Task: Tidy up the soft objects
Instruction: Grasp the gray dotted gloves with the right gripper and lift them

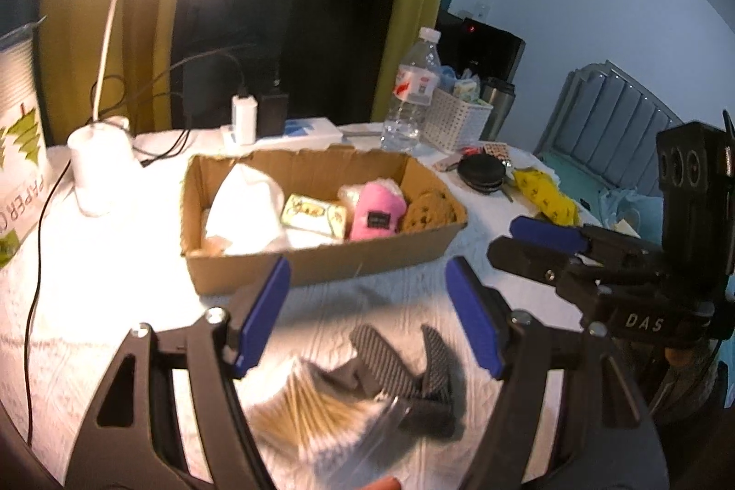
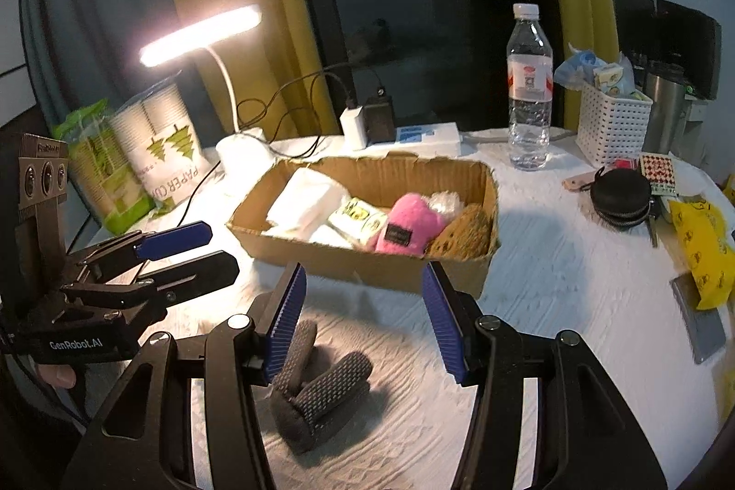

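A cardboard box (image 1: 321, 260) (image 2: 367, 265) on the white tablecloth holds a white cloth (image 1: 248, 210), a printed packet (image 1: 314, 214), a pink plush (image 1: 376, 210) (image 2: 406, 228) and a cookie-shaped plush (image 1: 429, 210) (image 2: 464, 235). In front of the box lie a dark grey glove (image 1: 404, 370) (image 2: 321, 389) and a pack of cotton swabs (image 1: 317, 412). My left gripper (image 1: 367, 315) is open and empty above the glove and swabs. My right gripper (image 2: 363, 320) is open and empty above the glove. Each gripper shows in the other's view, the right one (image 1: 542, 242) and the left one (image 2: 202, 251).
A lit desk lamp (image 1: 98, 168) stands at the back left by a paper-cup pack (image 2: 161, 150). Behind the box are chargers (image 1: 257, 113), a water bottle (image 2: 528, 90), a white basket (image 2: 611, 127) and a steel mug (image 2: 664, 113). A black pouch (image 2: 620, 196) and yellow bag (image 2: 703, 242) lie to the right.
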